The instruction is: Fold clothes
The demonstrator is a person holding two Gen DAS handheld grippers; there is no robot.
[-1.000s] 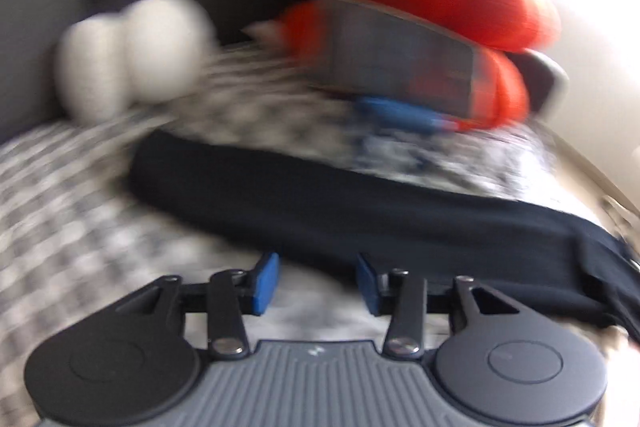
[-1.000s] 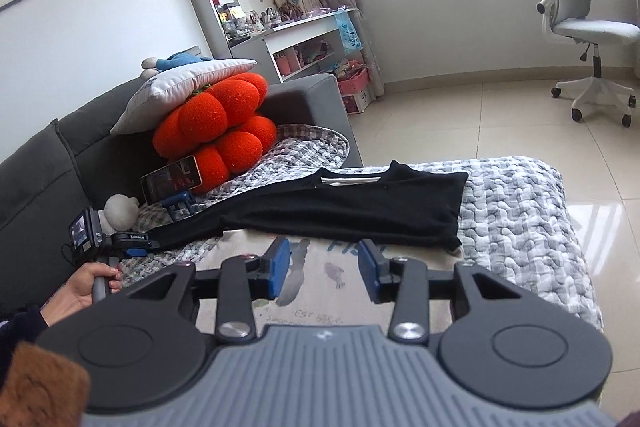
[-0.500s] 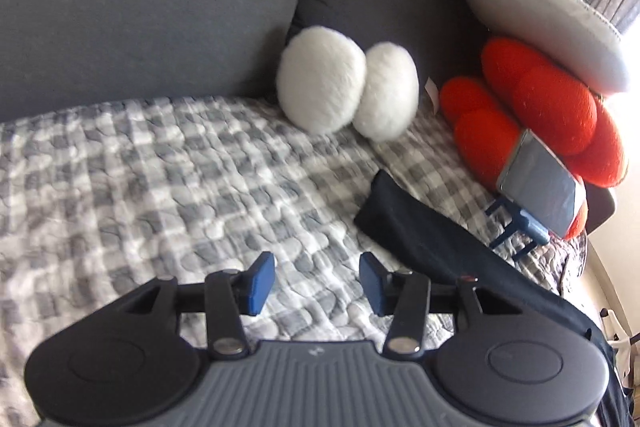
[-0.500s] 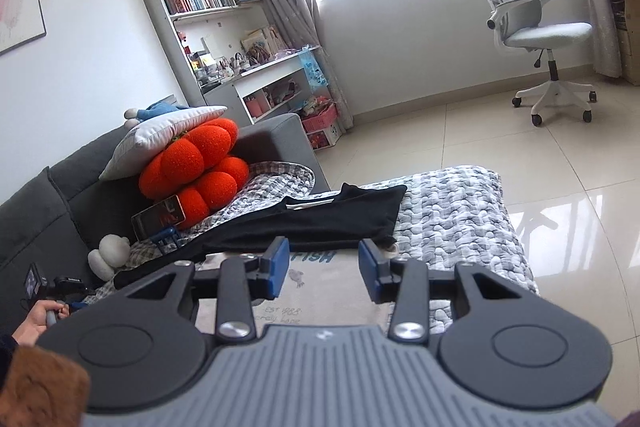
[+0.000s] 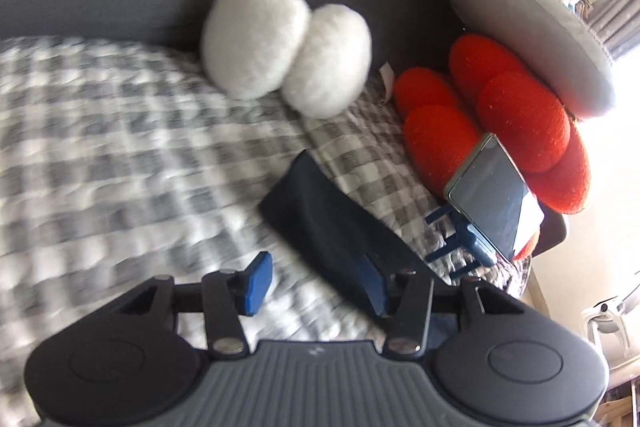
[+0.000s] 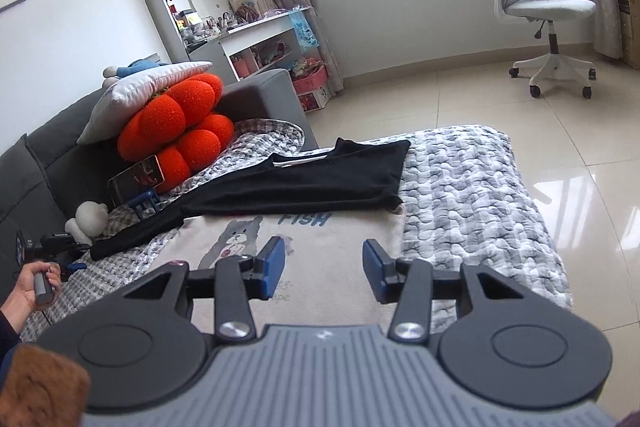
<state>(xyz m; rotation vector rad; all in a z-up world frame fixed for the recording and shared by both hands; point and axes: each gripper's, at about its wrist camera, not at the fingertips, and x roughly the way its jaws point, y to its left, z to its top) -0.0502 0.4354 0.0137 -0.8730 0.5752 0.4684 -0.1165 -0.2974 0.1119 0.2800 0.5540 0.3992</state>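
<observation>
On the sofa's checked cover, our left claw hangs part open and empty, the black garment's sleeve end just ahead, its length running rightward along the seat. Our right claw, opening with nothing between, hovers over the cream printed shirt at the near edge.

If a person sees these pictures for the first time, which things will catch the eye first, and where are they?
The orange cushion stands out first, piled against the grey sofa under a white pillow, with a phone propped before it. Next comes the black garment, spread flat on the checked blanket, its sleeve stretched toward the left gripper. The right gripper, its jaws opening and nothing between them, hangs over a beige printed shirt.
</observation>
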